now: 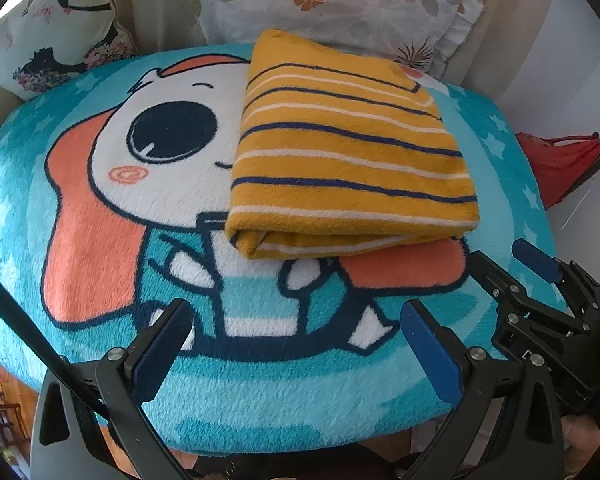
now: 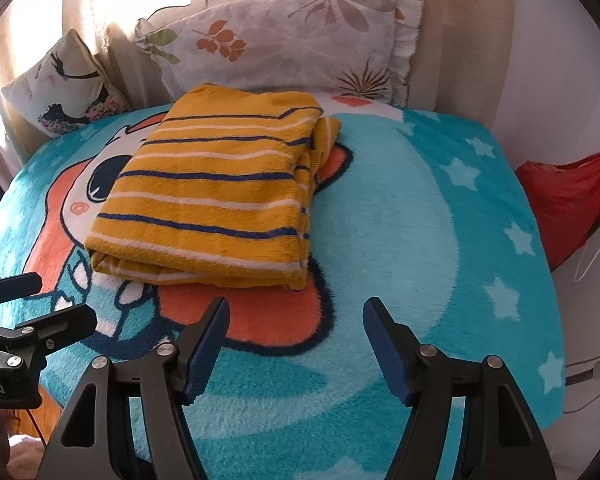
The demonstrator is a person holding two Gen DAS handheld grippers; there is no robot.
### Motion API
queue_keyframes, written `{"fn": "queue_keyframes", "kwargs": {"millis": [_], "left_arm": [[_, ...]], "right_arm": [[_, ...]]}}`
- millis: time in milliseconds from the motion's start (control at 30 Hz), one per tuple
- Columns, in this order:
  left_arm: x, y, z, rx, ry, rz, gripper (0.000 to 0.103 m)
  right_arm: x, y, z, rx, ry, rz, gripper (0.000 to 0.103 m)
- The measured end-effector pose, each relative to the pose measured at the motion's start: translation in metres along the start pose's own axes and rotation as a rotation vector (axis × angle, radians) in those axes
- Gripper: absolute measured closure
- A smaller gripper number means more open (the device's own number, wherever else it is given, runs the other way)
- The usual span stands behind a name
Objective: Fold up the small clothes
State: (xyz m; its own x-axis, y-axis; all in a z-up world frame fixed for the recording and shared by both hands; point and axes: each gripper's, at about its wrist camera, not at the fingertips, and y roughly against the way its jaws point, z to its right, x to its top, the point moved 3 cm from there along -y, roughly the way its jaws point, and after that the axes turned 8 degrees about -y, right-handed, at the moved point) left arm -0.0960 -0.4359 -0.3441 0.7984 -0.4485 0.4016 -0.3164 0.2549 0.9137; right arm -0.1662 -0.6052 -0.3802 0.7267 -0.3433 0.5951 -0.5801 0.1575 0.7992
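We see our left gripper [image 1: 296, 336] and right gripper [image 2: 296, 340] both spread apart, holding nothing, above the near edge of the cartoon blanket [image 2: 420, 220]. The folded striped garment [image 1: 348, 152] lies at 12 o'clock, nothing between it and us. A leaf-print pillow [image 2: 300, 40] lies behind it, a figure-print cushion [image 1: 52, 28] at 10 o'clock, red fabric [image 2: 560, 200] at 3 o'clock. Only the right view shows the garment's layered right edge.
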Motion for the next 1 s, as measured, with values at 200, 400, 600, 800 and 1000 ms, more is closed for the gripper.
{"fn": "queue_keyframes", "kwargs": {"millis": [200,400,600,800,1000], "left_arm": [[-0.0028,-0.0006,-0.0066,0.005,0.023,-0.008,0.0],[-0.0044,-0.0025,-0.0084,0.004,0.033,-0.016,0.0],[-0.004,-0.0043,-0.0062,0.002,0.026,-0.019,0.0],[-0.0026,-0.0051,-0.0047,0.002,0.027,-0.018,0.0],[0.0,-0.0072,-0.0007,0.001,0.028,-0.023,0.0]], "right_arm": [[0.001,-0.0024,-0.0085,0.013,0.026,-0.004,0.029],[0.0006,-0.003,-0.0112,0.015,0.037,-0.006,0.028],[-0.0003,-0.0028,-0.0115,0.012,0.039,-0.003,0.028],[0.0004,-0.0002,-0.0094,0.011,0.039,0.012,0.028],[0.0023,-0.0005,-0.0051,0.008,0.049,0.017,0.027]]}}
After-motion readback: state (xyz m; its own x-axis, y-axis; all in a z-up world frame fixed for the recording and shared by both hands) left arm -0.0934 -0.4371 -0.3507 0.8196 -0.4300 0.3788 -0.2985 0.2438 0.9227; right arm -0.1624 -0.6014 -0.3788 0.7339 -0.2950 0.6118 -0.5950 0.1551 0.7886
